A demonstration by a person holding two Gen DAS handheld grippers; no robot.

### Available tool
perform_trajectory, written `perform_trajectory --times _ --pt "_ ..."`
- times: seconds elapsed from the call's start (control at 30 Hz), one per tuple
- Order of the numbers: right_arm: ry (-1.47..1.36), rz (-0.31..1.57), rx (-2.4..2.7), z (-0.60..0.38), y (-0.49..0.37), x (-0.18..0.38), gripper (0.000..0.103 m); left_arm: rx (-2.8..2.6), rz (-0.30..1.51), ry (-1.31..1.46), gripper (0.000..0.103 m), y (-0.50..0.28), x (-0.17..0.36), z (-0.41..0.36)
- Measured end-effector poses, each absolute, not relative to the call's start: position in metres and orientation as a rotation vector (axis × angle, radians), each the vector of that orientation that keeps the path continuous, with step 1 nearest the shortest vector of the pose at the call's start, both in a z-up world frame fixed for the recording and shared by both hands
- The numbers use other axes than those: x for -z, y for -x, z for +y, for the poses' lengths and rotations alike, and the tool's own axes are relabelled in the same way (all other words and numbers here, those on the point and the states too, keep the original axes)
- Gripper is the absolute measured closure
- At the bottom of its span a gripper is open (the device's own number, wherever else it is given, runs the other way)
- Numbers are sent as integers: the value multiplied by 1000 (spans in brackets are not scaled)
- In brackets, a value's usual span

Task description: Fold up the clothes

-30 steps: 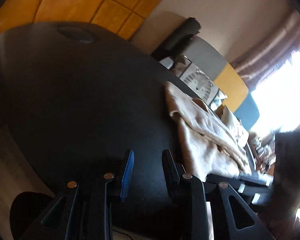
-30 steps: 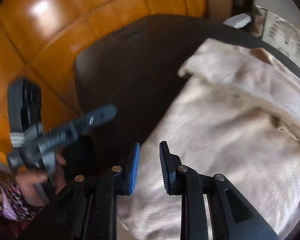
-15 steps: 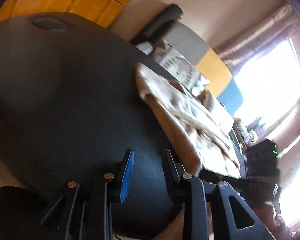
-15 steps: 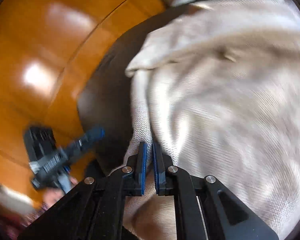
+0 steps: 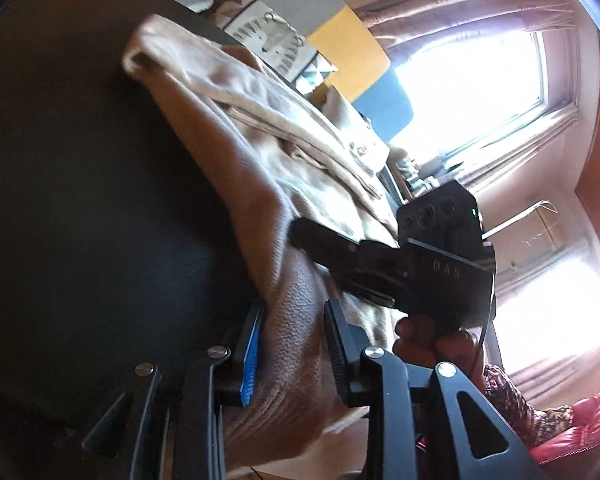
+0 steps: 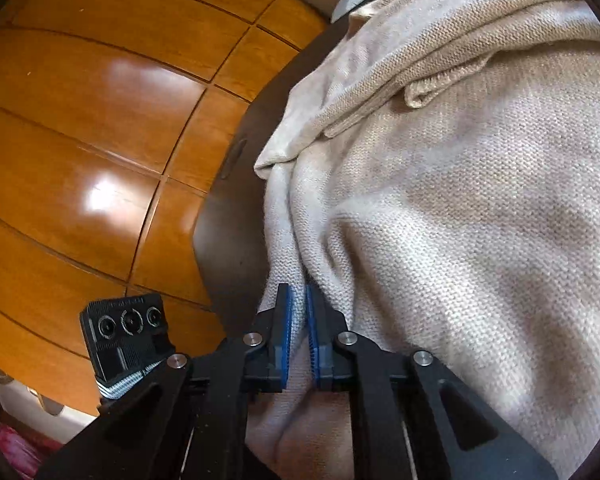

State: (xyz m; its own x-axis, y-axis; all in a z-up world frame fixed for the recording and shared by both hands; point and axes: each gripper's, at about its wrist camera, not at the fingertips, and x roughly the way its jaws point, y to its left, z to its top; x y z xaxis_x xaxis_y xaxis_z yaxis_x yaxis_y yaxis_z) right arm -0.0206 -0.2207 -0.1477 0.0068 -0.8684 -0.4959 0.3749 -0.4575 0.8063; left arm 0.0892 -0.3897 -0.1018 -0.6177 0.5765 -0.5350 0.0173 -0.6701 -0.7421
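A beige knitted sweater lies spread over a dark round worktop, covering the side of it that faces a bright window and leaving the other side bare. The edge of the sweater nearest both cameras is bunched into a ridge at the rim of the worktop. The right gripper has that ridge between its blue-padded fingers; the gap is narrow, a fold of knit fills it and meets both pads, and the fingers are opening slightly at this moment. The left gripper comes at the same edge of the sweater, a little farther along the rim, with its fingers set about half apart; a thick roll of knit sits between them, lying against the blue pad, while the other finger shows a sliver of space, so it has no firm hold. In the left wrist view the right gripper body appears above the sweater, carried by a hand in a patterned sleeve. A glossy orange wooden floor lies beyond the worktop.
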Motion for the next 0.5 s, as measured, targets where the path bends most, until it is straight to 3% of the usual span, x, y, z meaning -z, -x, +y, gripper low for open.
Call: perform_trajectory --times 0.13,0.2,0.5 --pt "-1307 -518 1665 -214 19 136 68 -2271 -1120 1055 80 -95 92 -396" --pt "-1304 -443 1704 -227 29 131 68 -2285 -1155 1012 90 -100 84 -403" --pt "-1215 -240 1624 -268 -8 95 68 -2570 -1097 1083 91 -114 71 -420"
